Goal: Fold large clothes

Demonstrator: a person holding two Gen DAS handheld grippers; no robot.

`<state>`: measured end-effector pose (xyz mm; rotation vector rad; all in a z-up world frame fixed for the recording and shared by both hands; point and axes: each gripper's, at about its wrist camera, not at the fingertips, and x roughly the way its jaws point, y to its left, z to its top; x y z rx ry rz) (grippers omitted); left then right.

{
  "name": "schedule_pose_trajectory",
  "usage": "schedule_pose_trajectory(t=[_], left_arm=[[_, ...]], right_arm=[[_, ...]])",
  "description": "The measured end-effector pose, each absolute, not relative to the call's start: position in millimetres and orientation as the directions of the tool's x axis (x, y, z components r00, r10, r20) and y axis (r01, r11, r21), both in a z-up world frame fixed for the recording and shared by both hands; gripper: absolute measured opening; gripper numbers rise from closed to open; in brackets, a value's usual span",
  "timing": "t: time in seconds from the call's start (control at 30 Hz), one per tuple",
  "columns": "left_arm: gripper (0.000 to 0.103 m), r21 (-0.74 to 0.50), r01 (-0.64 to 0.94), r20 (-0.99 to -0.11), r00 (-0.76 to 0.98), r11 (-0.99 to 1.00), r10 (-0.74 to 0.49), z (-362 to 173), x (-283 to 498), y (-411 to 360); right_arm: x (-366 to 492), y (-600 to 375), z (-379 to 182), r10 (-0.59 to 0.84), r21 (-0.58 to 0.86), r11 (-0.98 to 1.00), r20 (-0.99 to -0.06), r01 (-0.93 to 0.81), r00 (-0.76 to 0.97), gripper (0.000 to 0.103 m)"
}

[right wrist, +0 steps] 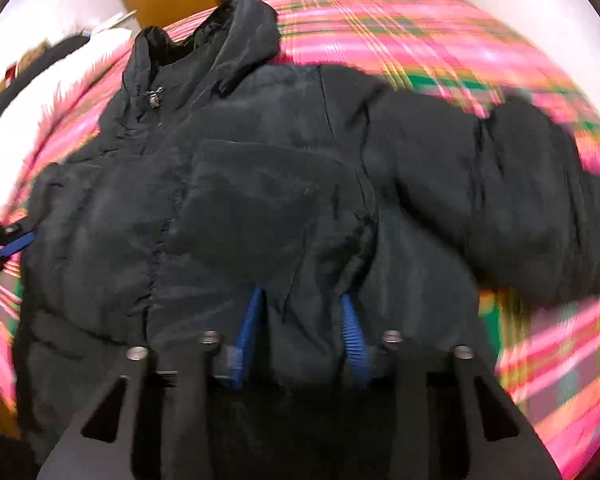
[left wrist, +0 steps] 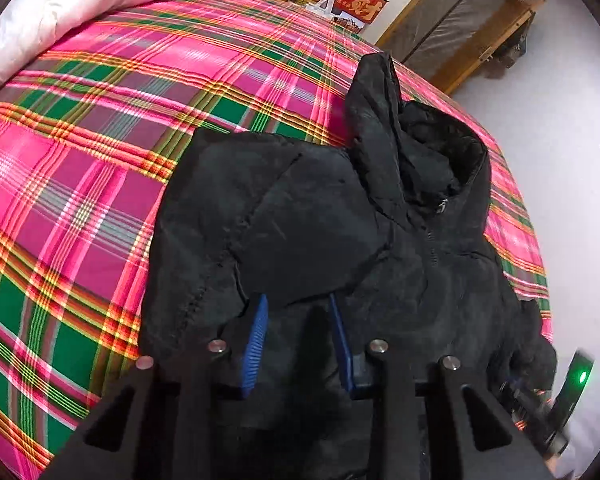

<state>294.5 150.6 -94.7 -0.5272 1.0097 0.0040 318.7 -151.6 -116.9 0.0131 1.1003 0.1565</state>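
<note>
Black hooded jacket (left wrist: 340, 216) lay on plaid bedspread (left wrist: 80, 160); left gripper (left wrist: 298, 304) and right gripper (right wrist: 300, 300) each clenched on jacket fabric.

Bare plaid bedspread (left wrist: 80, 184) beside bulky jacket (left wrist: 300, 216)

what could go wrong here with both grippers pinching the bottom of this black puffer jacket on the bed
1. Each hand-held gripper, left and right, pinches only a small fold of the puffy jacket, so the slick padding may slip out when lifted.
2. The sleeve on the right lies spread out, unfolded, and may trail and spoil the fold.
3. The hood is bunched up and may make a lump.
</note>
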Motion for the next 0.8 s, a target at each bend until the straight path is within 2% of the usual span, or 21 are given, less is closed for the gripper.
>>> schedule_pose_trajectory(t=[0.13, 0.23, 0.3, 0.4, 0.5, 0.57, 0.67, 0.8], left_arm=[[0.033, -0.372, -0.221, -0.817, 0.539, 0.902, -0.204, -97, 298, 142], [0.033, -0.389, -0.223, -0.8, 0.563, 0.894, -0.208, -83, 294, 145], [0.033, -0.38, -0.178, -0.741, 0.646, 0.908, -0.183, -66, 299, 151], [0.033, -0.307, -0.144, -0.69, 0.714, 0.941, -0.116, -52, 303, 152], [0.033, -0.312, -0.187, -0.77, 0.625, 0.932, -0.132, -81, 319, 161], [0.033, -0.325, -0.23, -0.817, 0.557, 0.917, -0.15, -105, 325, 168], [0.033, -0.342, -0.246, -0.826, 0.539, 0.907, -0.166, -117, 328, 177], [0.033, -0.343, -0.247, -0.827, 0.537, 0.906, -0.167, -119, 328, 175]], right_arm=[[342, -154, -119, 0.132, 0.096, 0.99, -0.903, -0.108, 0.408, 0.032], [328, -157, -107, 0.102, 0.068, 0.993, -0.892, -0.093, 0.44, 0.032], [313, -162, -83, 0.073, 0.044, 0.997, -0.843, -0.067, 0.533, 0.032], [310, -158, -58, 0.108, 0.072, 0.994, -0.781, -0.084, 0.615, 0.032], [334, -139, -68, 0.152, 0.082, 0.986, -0.802, -0.145, 0.578, 0.032], [356, -130, -97, 0.144, 0.078, 0.985, -0.853, -0.151, 0.502, 0.032], [372, -128, -123, 0.157, 0.096, 0.983, -0.876, -0.155, 0.455, 0.033], [377, -122, -129, 0.131, 0.061, 0.984, -0.88, -0.166, 0.456, 0.033]])
